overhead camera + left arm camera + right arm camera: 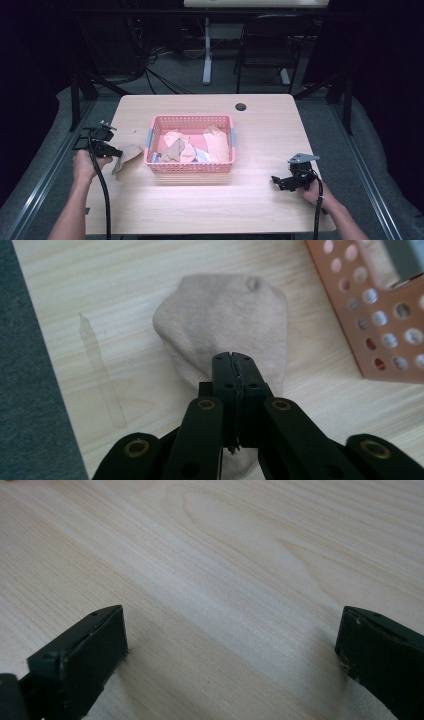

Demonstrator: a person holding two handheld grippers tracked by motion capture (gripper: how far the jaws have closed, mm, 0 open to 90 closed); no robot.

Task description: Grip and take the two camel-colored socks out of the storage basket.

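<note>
A beige sock (127,155) (225,320) lies on the wooden table (260,120) just left of a pink perforated basket (190,168) (380,320). My left gripper (116,151) (233,360) is shut on the sock's near edge, its jaws pressed together with cloth between them. The basket holds several socks (195,145) in beige, pink and pale tones. At the right side of the table my right gripper (276,180) (230,645) stands open, its jaws wide apart over bare wood, nothing between them.
A dark round cable hole (241,106) sits in the table near the far edge. A strip of clear tape (100,375) lies on the wood left of the sock. Beyond the table stand a black chair (270,45) and a white desk leg (207,50).
</note>
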